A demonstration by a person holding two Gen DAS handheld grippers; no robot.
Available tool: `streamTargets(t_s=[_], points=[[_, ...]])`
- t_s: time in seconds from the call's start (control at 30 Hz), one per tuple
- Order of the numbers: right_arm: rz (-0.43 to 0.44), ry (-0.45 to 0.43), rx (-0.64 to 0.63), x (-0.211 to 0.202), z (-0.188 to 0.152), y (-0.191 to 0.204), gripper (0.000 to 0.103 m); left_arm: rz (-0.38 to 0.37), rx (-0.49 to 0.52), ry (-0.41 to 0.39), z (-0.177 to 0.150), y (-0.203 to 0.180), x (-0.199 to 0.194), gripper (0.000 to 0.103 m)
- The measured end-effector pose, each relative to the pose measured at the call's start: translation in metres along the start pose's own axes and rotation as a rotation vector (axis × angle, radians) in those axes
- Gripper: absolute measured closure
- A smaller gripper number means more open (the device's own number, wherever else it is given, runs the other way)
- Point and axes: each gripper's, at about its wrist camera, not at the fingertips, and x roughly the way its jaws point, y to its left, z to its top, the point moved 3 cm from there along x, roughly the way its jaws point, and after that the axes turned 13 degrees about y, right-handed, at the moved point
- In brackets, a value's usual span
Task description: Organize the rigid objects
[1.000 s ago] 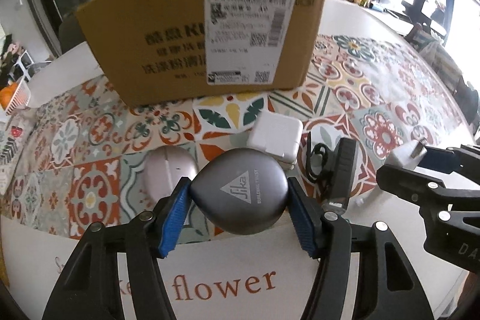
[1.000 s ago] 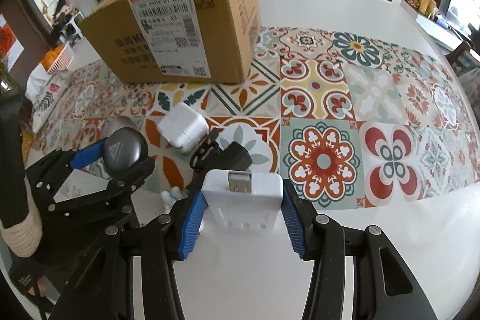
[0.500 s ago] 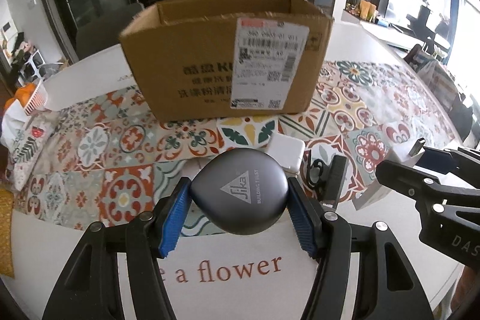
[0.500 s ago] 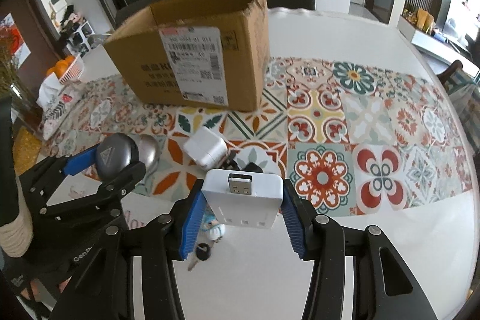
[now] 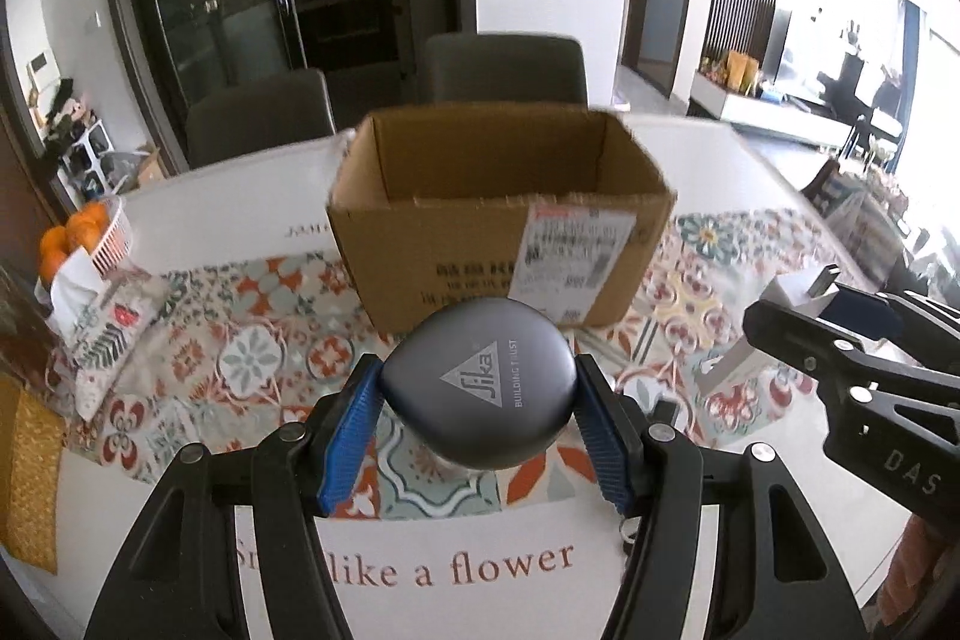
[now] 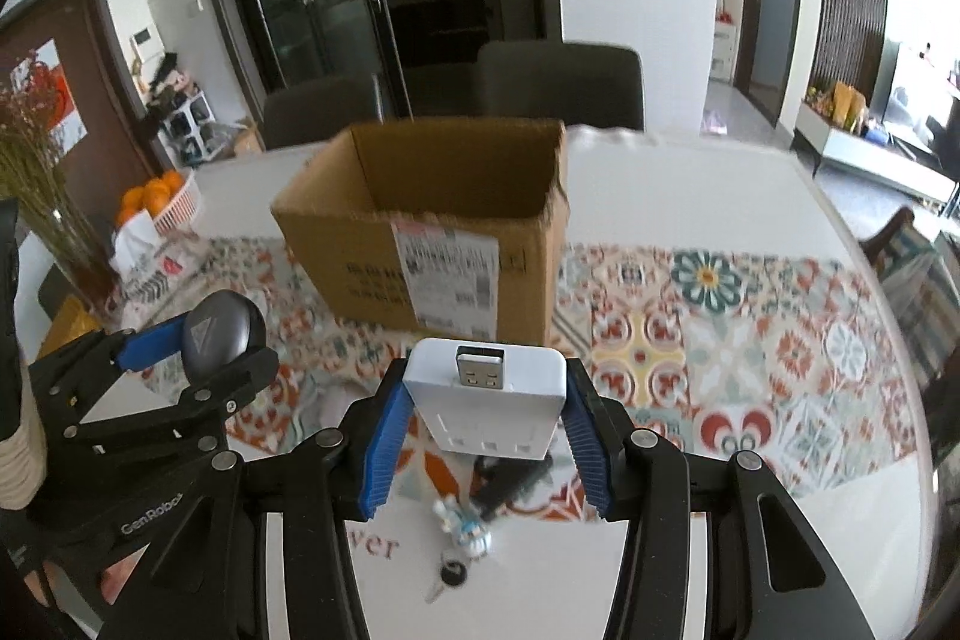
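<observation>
While each claw keeps its grip, the left claw (image 5: 477, 427) clamps the grey round case (image 5: 477, 382) and the right claw (image 6: 485, 424) the white USB adapter (image 6: 486, 400); both now ride higher above the table (image 6: 690, 184), and the cardboard box (image 5: 498, 214) beyond shows its open inside.

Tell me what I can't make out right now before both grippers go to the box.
- Cardboard box floor: near wall hides it in both views, so contents unknown.
- Box label: motion-blurred, unreadable.
- Items below the white USB adapter: the adapter and right gripper cover them.
- Table under the grey case: hidden by the case and left gripper.
</observation>
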Motion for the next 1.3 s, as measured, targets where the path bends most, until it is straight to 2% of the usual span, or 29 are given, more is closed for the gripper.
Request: streamTargets(t_s=[0.5,0.87,1.03,1.3], points=[[0.015,-0.144,-0.062,-0.031,0.061,0.024,0.054,0.034,0.011,-0.114,0.051,0.024,-0.043,0.041],[0.027,-0.182,-0.077,-0.035,0.108,0.028,0.054,0.064,0.033,-0.172,0.097,0.038,-0.053,0.041],[0.037,-0.173,-0.074,-0.028,0.129,0.025,0.054,0.072,0.041,-0.161,0.119,0.04,-0.045,0.041],[0.046,-0.102,-0.056,-0.001,0.16,0.016,0.054,0.052,0.038,-0.065,0.15,0.042,-0.011,0.041]])
